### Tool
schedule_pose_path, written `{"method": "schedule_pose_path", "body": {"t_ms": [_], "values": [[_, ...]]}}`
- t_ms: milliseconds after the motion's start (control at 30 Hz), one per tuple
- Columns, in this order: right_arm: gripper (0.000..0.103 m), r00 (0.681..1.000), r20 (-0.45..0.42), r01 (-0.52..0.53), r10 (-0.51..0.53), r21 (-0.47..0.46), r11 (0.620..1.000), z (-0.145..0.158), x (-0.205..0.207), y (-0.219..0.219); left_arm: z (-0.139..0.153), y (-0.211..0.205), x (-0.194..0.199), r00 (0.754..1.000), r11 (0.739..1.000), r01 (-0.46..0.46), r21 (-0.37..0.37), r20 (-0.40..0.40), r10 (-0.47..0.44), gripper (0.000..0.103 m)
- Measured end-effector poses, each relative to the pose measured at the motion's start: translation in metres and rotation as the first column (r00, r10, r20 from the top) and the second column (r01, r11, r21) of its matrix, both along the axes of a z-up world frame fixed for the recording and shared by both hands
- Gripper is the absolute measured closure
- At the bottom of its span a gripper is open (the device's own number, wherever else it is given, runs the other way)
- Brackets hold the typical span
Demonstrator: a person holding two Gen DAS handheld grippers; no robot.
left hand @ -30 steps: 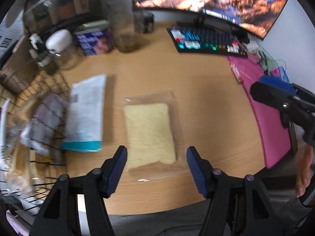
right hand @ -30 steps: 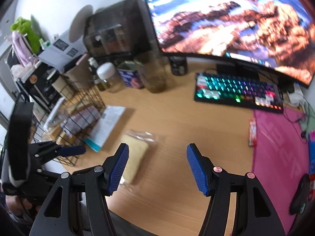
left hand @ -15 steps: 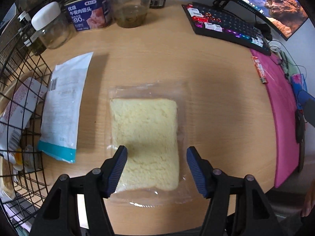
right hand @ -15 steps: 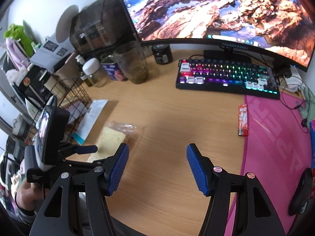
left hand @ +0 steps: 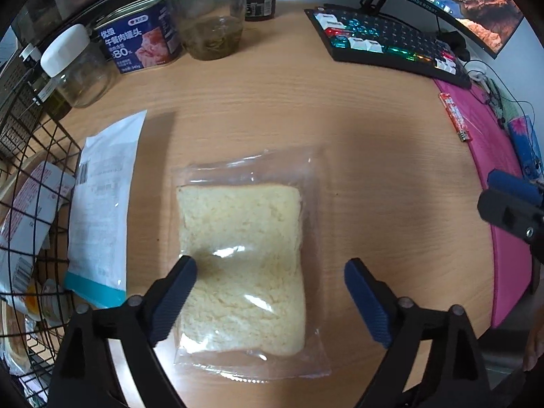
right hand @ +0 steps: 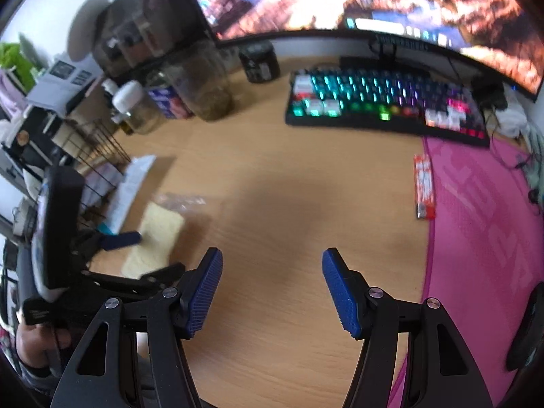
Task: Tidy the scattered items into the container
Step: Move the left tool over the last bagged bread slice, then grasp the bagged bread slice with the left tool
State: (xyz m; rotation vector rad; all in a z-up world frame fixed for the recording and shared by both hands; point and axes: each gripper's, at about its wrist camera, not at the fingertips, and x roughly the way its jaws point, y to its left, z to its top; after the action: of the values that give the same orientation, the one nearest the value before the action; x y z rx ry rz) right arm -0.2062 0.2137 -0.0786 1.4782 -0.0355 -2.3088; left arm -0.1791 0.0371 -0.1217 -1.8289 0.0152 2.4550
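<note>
A slice of bread in a clear bag (left hand: 241, 258) lies flat on the wooden desk. My left gripper (left hand: 270, 301) hovers right over its near half, jaws opening wide, pads clear of the bag on both sides. A white packet with a teal end (left hand: 102, 204) lies beside the black wire basket (left hand: 37, 183), which holds several packets. A red snack stick (right hand: 423, 187) rests at the pink mat's edge. My right gripper (right hand: 272, 289) is open over bare desk; the bread bag (right hand: 154, 238) and the left gripper (right hand: 119, 241) show at its left.
At the back stand a glass jar with a white lid (left hand: 74, 68), a blue can (left hand: 139, 44), a large glass jar (left hand: 210, 13) and a small dark jar (left hand: 260, 0). A lit keyboard (right hand: 384, 102) and monitor sit behind. A pink mat (right hand: 482, 238) covers the right.
My left gripper came down close over the bread bag and its jaws spread wider. My right gripper sank toward the desk, jaws unchanged.
</note>
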Motion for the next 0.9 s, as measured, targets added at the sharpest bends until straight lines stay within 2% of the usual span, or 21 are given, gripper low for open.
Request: {"method": "schedule_pose_path", "body": {"t_ms": [100, 167, 233, 400, 533, 600, 767, 900], "values": [[0.041, 1.0, 0.012, 0.015, -0.015, -0.003, 1.0, -0.005, -0.001, 0.007, -0.003, -0.006, -0.006, 1.0, 1.0, -0.022, -0.021, -0.012, 0.022, 0.01], [0.041, 1.0, 0.01, 0.021, -0.021, -0.007, 1.0, -0.004, -0.001, 0.009, -0.011, -0.011, -0.012, 0.999, 0.998, -0.05, -0.035, 0.009, 0.05, 0.01], [0.041, 1.0, 0.007, 0.024, -0.024, -0.01, 1.0, -0.003, -0.001, 0.011, -0.02, -0.018, -0.016, 0.997, 0.997, -0.07, -0.024, 0.019, 0.07, 0.005], [0.041, 1.0, 0.01, 0.021, -0.021, -0.013, 1.0, -0.004, -0.004, 0.009, -0.018, -0.019, -0.014, 0.999, 0.999, -0.049, -0.01, 0.001, 0.049, 0.005], [0.041, 1.0, 0.018, 0.018, -0.017, -0.018, 1.0, -0.006, -0.007, 0.007, -0.014, -0.019, -0.011, 1.0, 1.0, -0.024, -0.002, -0.007, 0.024, 0.014], [0.041, 1.0, 0.018, 0.014, -0.013, -0.02, 1.0, -0.006, -0.007, 0.004, -0.009, -0.021, -0.01, 1.0, 0.999, -0.023, 0.025, -0.016, 0.024, 0.024], [0.041, 1.0, 0.017, 0.007, -0.007, -0.031, 1.0, -0.005, -0.006, 0.001, -0.002, -0.023, -0.006, 1.0, 0.999, -0.01, 0.045, -0.015, 0.011, 0.027], [0.041, 1.0, 0.015, 0.012, -0.011, -0.029, 0.999, -0.003, -0.005, 0.002, 0.019, -0.026, 0.0, 0.997, 0.998, -0.023, 0.058, -0.072, 0.028, 0.027]]}}
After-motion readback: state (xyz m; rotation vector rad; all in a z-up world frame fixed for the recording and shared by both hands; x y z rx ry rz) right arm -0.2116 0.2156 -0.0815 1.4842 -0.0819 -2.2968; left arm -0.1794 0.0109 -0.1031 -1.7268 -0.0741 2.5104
